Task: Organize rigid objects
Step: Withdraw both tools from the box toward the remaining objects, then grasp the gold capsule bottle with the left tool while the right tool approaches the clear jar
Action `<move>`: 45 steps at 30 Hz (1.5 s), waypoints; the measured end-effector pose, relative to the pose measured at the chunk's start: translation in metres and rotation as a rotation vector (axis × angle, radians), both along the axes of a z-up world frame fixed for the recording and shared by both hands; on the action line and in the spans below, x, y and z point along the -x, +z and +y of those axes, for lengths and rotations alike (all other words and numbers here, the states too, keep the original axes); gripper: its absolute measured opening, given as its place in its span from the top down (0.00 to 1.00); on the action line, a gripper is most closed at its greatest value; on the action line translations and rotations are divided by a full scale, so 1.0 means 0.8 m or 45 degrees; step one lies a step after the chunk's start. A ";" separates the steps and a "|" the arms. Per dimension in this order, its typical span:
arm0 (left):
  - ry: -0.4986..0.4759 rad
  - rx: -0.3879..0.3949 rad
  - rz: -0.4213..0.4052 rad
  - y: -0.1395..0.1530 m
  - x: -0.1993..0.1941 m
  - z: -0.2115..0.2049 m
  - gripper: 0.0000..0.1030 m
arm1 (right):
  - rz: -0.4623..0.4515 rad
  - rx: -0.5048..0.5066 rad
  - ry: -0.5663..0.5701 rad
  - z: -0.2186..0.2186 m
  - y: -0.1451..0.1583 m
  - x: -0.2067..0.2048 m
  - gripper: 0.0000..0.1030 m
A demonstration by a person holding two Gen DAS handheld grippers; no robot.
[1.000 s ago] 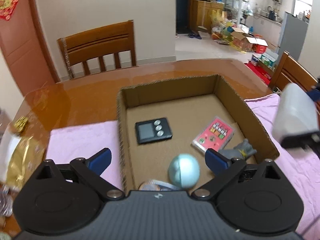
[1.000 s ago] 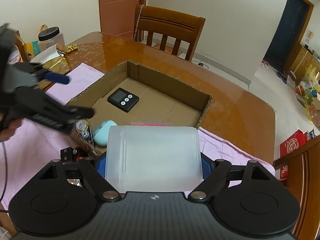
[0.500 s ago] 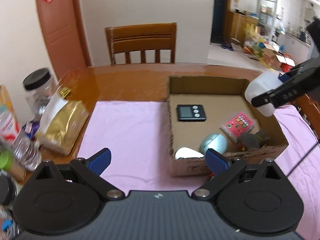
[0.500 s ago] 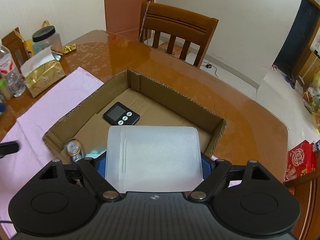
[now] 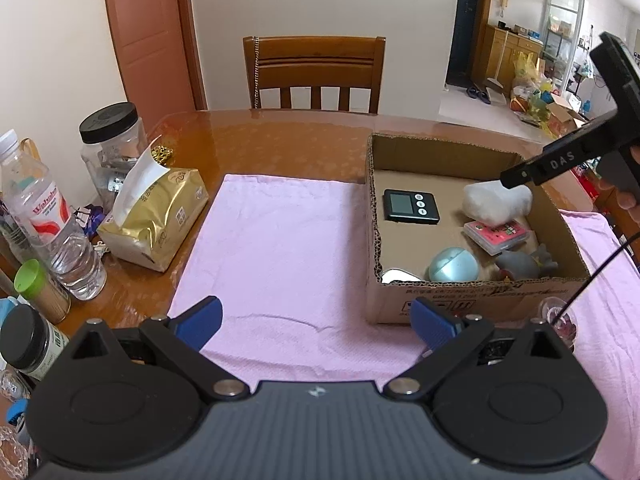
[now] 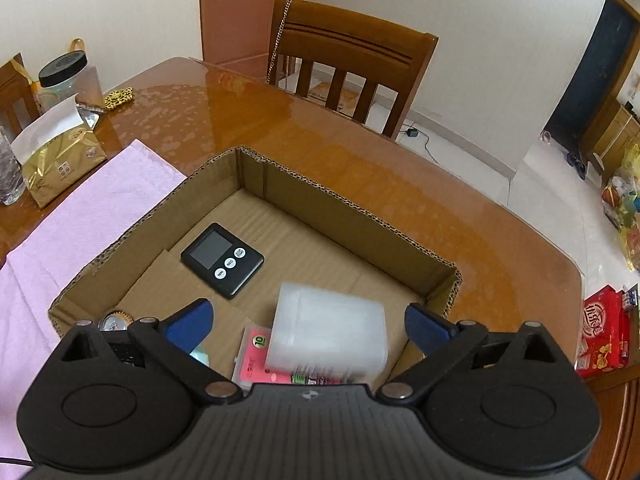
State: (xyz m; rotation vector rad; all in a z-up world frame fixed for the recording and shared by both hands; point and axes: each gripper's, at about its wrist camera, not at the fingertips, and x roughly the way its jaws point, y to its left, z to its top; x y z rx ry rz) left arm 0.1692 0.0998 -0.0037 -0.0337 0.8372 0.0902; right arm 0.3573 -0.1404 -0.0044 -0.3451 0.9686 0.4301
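Left wrist view: left gripper [image 5: 316,322] jaws apart, nothing between them, over the pink cloth [image 5: 280,248] on the brown bench [image 5: 280,144]. Cardboard box [image 5: 460,304] sits to the right, holding a black digital timer [image 5: 411,206], pink card pack [image 5: 496,236], teal round case [image 5: 454,266], grey toy figure [image 5: 520,264] and a frosted white plastic container [image 5: 498,200] beside the timer, resting partly on the card pack. Right gripper [image 5: 516,178] is just above the container. Gold tissue pack [image 5: 156,220], water bottle [image 5: 48,216] and black-lid jar [image 5: 112,148] at left.

Right wrist view: right gripper [image 6: 306,326] jaws apart, not touching the container [image 6: 328,336]. Container is translucent, boxy, rounded edges, blurred, lying in the box [image 6: 348,208] over the card pack [image 6: 256,360]. Timer [image 6: 222,260] lies flat nearby, apart from it.
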 end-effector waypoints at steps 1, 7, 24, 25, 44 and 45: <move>-0.006 -0.003 -0.002 0.001 0.001 -0.001 0.03 | -0.001 0.002 0.003 -0.001 0.002 0.003 0.00; -0.041 -0.010 -0.004 0.003 0.001 -0.010 0.03 | -0.022 -0.017 -0.022 -0.012 0.016 0.025 0.00; -0.096 -0.014 0.036 -0.010 0.017 -0.017 0.03 | 0.010 -0.216 0.038 -0.010 0.030 0.177 0.00; -0.091 -0.018 0.044 -0.012 0.018 -0.017 0.03 | 0.010 -0.228 0.045 -0.006 0.026 0.189 0.00; -0.075 0.023 0.087 -0.024 0.022 -0.011 0.03 | 0.088 -0.315 -0.022 0.024 -0.028 0.240 0.00; -0.077 0.027 0.087 -0.024 0.021 -0.012 0.03 | 0.092 -0.324 -0.042 0.019 -0.028 0.242 0.00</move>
